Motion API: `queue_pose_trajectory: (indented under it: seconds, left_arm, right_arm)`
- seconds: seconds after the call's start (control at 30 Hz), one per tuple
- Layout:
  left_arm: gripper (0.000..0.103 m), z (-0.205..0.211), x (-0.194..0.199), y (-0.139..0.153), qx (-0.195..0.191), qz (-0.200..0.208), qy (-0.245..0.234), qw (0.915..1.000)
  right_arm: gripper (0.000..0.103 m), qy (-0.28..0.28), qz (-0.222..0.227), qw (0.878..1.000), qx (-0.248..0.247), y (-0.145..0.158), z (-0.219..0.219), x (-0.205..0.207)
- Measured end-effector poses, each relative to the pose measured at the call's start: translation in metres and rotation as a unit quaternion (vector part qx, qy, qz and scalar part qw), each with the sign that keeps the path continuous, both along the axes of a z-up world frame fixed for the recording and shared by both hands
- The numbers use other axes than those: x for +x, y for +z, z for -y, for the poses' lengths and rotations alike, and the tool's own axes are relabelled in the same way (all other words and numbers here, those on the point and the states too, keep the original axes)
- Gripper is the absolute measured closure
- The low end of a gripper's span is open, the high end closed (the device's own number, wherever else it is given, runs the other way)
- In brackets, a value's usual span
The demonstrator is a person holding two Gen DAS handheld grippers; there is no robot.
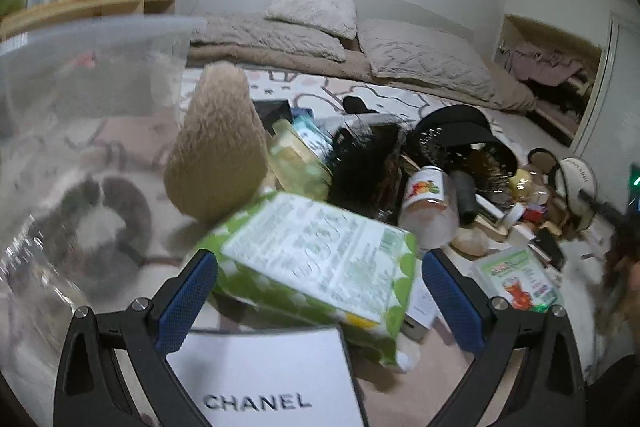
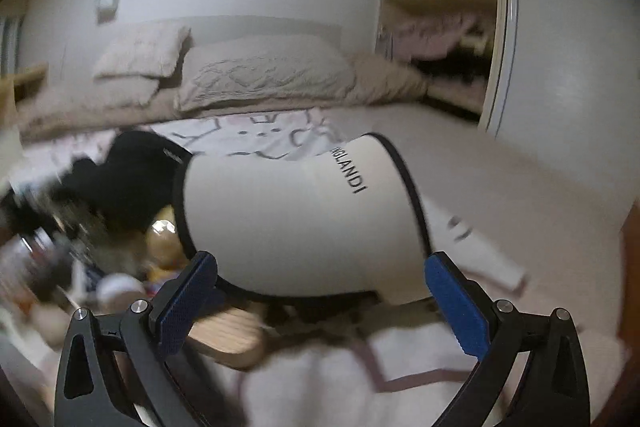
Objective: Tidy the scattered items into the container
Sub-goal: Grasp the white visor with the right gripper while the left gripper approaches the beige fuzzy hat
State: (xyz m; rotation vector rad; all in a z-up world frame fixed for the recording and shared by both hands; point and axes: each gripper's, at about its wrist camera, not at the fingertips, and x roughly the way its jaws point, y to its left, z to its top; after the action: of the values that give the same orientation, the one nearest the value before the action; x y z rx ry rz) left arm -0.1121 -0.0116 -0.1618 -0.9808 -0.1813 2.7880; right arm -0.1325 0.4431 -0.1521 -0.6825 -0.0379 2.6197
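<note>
1. Firstly, in the left wrist view, the left gripper (image 1: 320, 287) has its jaws spread wide, with a green-and-white tissue pack (image 1: 320, 267) lying between the blue pads (image 1: 188, 295); whether they touch it I cannot tell.
2. Just below the pack sits a white Chanel box (image 1: 272, 383).
3. A clear plastic container (image 1: 92, 75) fills the upper left, beside a tan plush toy (image 1: 220, 155).
4. Beyond lie a black cap (image 1: 460, 131), a fruit-label jar (image 1: 428, 203) and a tea box (image 1: 520, 279), all scattered on the floor (image 1: 440, 367).
5. Next, in the right wrist view, the right gripper (image 2: 320, 291) also stands wide, its jaws flanking a white sun visor (image 2: 304, 215) with black trim.
6. A wooden brush (image 2: 228, 339) lies under the visor, near the left pad.
</note>
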Motion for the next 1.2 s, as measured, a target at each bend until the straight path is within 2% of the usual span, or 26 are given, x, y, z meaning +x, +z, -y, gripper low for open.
queue_pose_trajectory:
  seconds: [0.07,0.17,0.3,0.43,0.53,0.67,0.7,0.73,0.8,0.87,0.9,0.97,1.0,1.1,1.2]
  left_arm:
    - [0.0,-0.003,0.002,-0.001,0.003,0.001,-0.007,1.0]
    - [0.0,-0.006,0.003,0.0,0.004,-0.002,-0.015,0.9999]
    - [0.0,-0.003,0.003,0.0,0.011,-0.003,-0.019,0.9998]
    - [0.0,-0.003,0.003,0.0,0.011,-0.002,-0.017,0.9998]
    - [0.0,-0.002,0.004,-0.001,0.01,-0.002,-0.016,0.9998]
    - [0.0,-0.001,0.003,-0.002,0.013,-0.001,-0.017,0.9998]
    - [0.0,0.0,0.003,-0.003,0.016,0.0,-0.017,0.9997]
    - [0.0,0.002,0.002,-0.004,0.019,0.002,-0.016,0.9997]
    - [0.0,0.006,0.001,-0.006,0.026,0.006,-0.016,0.9995]
    - [0.0,0.008,0.001,-0.006,0.031,0.005,-0.019,0.9993]
    - [0.0,0.009,0.001,-0.006,0.032,0.004,-0.022,0.9993]
    - [0.0,0.009,0.002,-0.006,0.034,0.002,-0.028,0.999]
    - [0.0,0.01,0.001,-0.006,0.037,0.003,-0.031,0.9989]
    - [0.0,0.013,-0.001,-0.007,0.056,0.008,-0.039,0.9977]
    - [0.0,0.014,-0.001,-0.006,0.055,0.006,-0.033,0.998]
  right_arm:
    - [0.0,0.011,-0.006,1.0,-0.003,-0.002,-0.004,0.004]
    - [0.0,0.04,-0.02,0.998,-0.039,0.003,-0.017,0.009]
    - [0.0,0.085,-0.032,0.995,-0.048,0.021,-0.033,0.008]
    - [0.0,0.094,-0.028,0.993,-0.066,0.038,-0.059,-0.013]
    - [0.0,0.09,-0.015,0.989,-0.116,0.043,-0.081,-0.032]
    - [0.0,0.099,0.006,0.976,-0.191,0.035,-0.098,-0.051]
    - [0.006,0.102,0.012,0.974,-0.2,0.032,-0.1,-0.056]
    - [0.019,0.101,0.018,0.974,-0.203,0.028,-0.101,-0.059]
    - [0.034,0.093,0.027,0.972,-0.213,0.022,-0.101,-0.064]
    - [0.041,0.089,0.021,0.972,-0.218,0.022,-0.097,-0.061]
    - [0.048,0.092,0.017,0.971,-0.222,0.024,-0.098,-0.057]
    - [0.065,0.107,0.01,0.966,-0.236,0.027,-0.093,-0.049]
    - [0.078,0.12,0.006,0.961,-0.248,0.028,-0.09,-0.045]
    - [0.08,0.162,-0.003,0.947,-0.279,0.03,-0.071,-0.032]
    - [0.08,0.205,-0.019,0.929,-0.307,0.03,-0.048,-0.016]
